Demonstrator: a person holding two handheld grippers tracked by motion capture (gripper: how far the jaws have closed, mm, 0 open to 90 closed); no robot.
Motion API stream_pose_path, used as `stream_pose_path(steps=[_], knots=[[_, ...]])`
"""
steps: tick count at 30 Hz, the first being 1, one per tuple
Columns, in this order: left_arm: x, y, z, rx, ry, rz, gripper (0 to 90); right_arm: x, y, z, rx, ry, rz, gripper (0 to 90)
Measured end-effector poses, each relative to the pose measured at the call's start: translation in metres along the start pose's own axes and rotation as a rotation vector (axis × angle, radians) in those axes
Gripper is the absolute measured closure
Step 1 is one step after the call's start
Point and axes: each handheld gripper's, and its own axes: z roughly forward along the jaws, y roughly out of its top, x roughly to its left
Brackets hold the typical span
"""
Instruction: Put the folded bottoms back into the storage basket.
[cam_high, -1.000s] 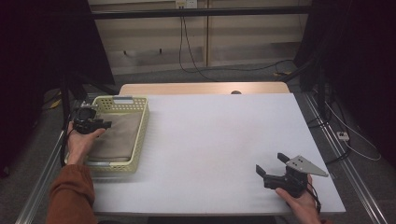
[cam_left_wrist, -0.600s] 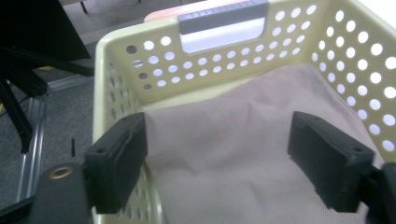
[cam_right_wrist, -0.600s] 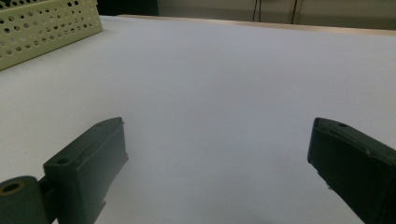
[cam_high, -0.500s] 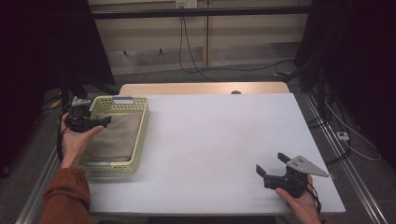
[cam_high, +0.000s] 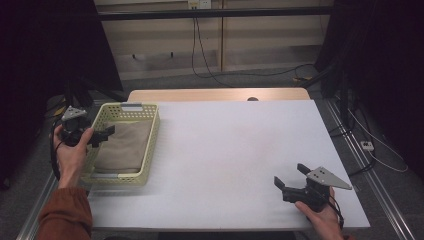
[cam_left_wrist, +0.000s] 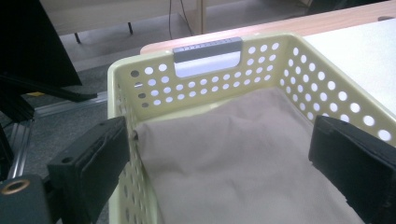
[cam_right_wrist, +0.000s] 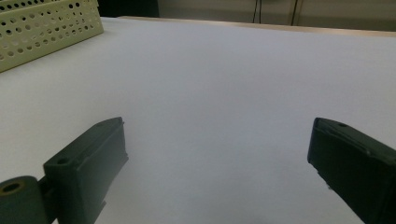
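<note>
A pale yellow perforated basket stands at the table's left, and a folded tan cloth lies flat inside it. My left gripper hovers over the basket's left rim. Its jaws have just been opening and now stand wide, pressing on nothing. In the left gripper view the gripper looks down on the cloth and the basket, with a grey handle at the basket's far end. My right gripper rests open on the table near the front right corner. The right gripper view has its jaws wide over bare tabletop.
The white table has a wooden strip along its far edge. Cables lie on the floor beyond it and at the right. In the right gripper view the basket's corner sits far off at the upper left.
The left gripper has drawn back to the left, from over the cloth to the basket's left rim, rising a little. The right gripper has stayed put.
</note>
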Motion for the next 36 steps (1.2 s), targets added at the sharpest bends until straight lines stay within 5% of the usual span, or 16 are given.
stream_pose_path(steps=[10, 22, 25, 36], knots=[[0.004, -0.011, -0.02, -0.031, 0.019, -0.043, 5.9, 0.0, 0.0, 0.0, -0.001, -0.001, 0.004, 4.0], [-0.003, -0.023, -0.039, -0.038, 0.017, -0.022, 6.1, 0.0, 0.0, 0.0, 0.001, -0.002, 0.001, 4.0], [-0.004, -0.027, -0.041, -0.053, -0.024, -0.018, 5.7, 0.0, 0.0, 0.0, 0.0, -0.002, -0.002, 4.0], [-0.009, -0.038, -0.053, -0.027, 0.019, -0.018, 5.7, 0.0, 0.0, 0.0, 0.0, -0.003, -0.001, 4.0]])
